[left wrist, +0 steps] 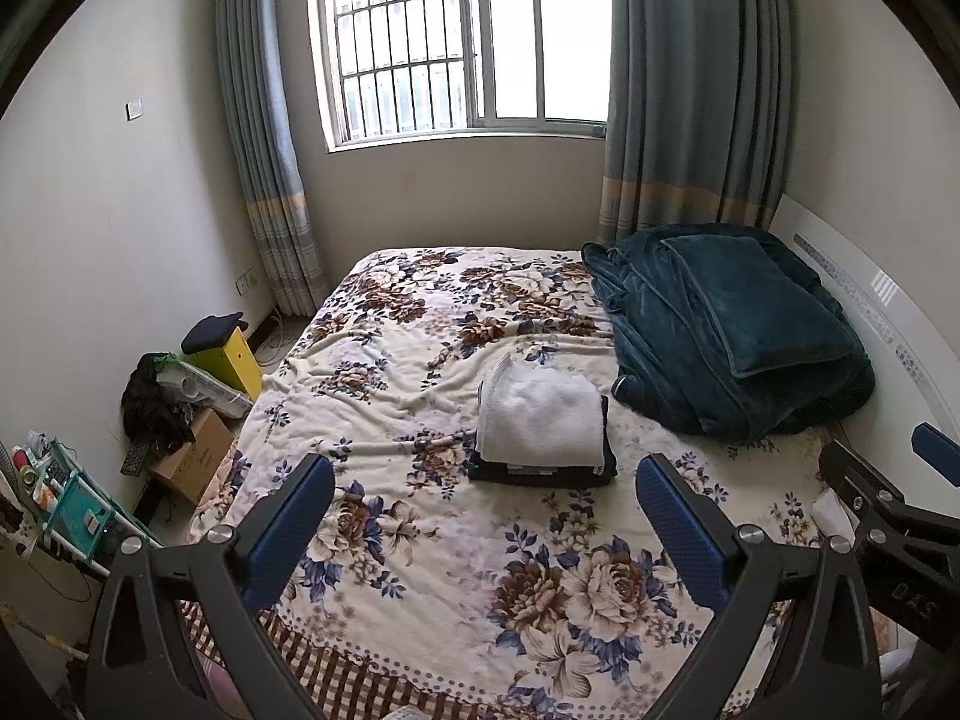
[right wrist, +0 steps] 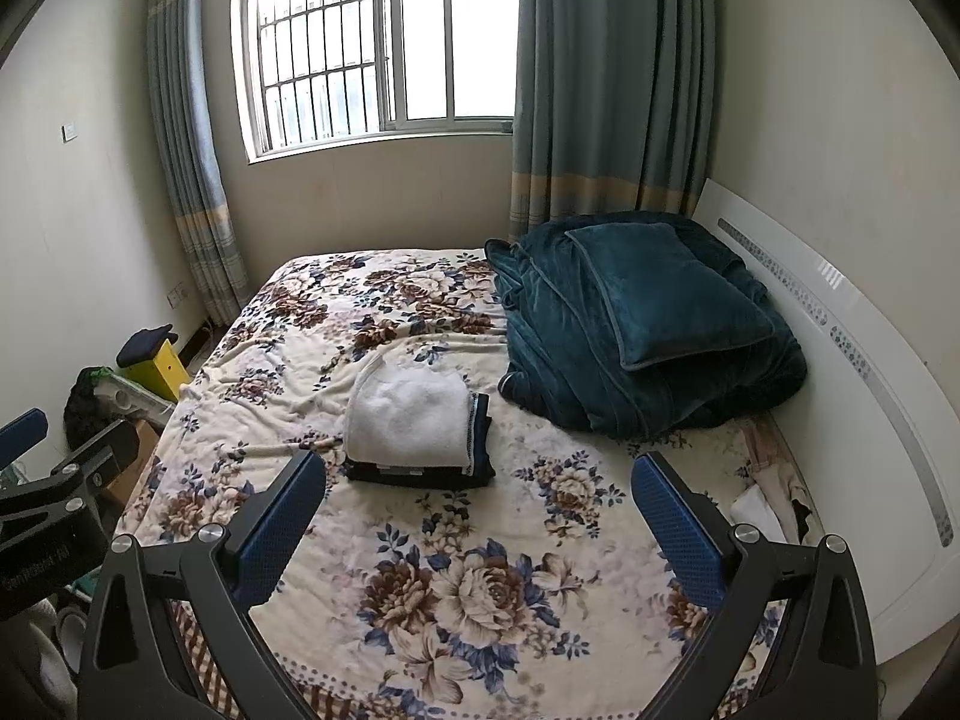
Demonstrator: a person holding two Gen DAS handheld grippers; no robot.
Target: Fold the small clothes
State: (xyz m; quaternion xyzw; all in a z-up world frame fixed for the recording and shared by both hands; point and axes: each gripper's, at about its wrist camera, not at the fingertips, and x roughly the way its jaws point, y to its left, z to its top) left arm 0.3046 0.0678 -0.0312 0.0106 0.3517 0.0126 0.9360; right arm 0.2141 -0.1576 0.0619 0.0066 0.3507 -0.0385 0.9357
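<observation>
Left wrist view showed the left gripper (left wrist: pixel 483 510) spread wide and holding nothing, with the folded white garment (left wrist: pixel 540 417) on a dark folded pile (left wrist: pixel 543 471) straight ahead on the floral bedspread (left wrist: pixel 420 570). The right gripper (right wrist: pixel 477 507) was equally spread and empty; from it the stack lay ahead, slightly left, so neither gripper seemed clearly nearer.

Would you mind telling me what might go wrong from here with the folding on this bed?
1. The folded stack rests on a rumpled floral blanket, so a nudge might tip or unfold it.
2. Unfolded clothes lie by the headboard; the right gripper may struggle to reach them.
</observation>
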